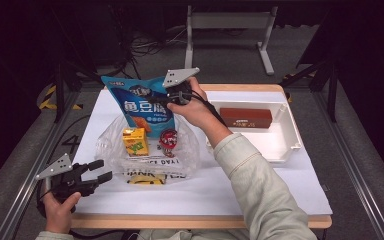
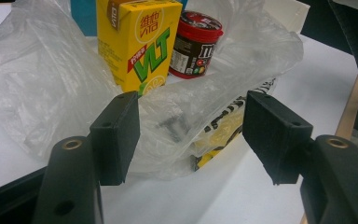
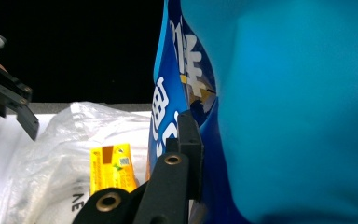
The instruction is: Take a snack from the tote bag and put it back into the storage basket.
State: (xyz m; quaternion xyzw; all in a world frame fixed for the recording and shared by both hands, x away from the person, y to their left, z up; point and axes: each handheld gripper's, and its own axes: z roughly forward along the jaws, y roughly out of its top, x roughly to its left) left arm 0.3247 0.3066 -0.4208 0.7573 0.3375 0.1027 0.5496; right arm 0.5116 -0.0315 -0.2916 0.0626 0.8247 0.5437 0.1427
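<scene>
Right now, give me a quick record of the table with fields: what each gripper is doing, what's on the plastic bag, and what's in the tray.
right gripper: shut on the blue snack bag, holding it upright by its edge above the plastic bag
left gripper: open, holding nothing, at the near left edge of the clear plastic bag
on the plastic bag: yellow VLT drink carton, red-lidded M&M's tub
white tray: holds a brown rectangular box
surface: white-covered table

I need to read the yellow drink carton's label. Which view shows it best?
The left gripper view: the yellow carton stands close with its front print facing. The high view shows it small; the right gripper view shows a part of it behind plastic.
</scene>
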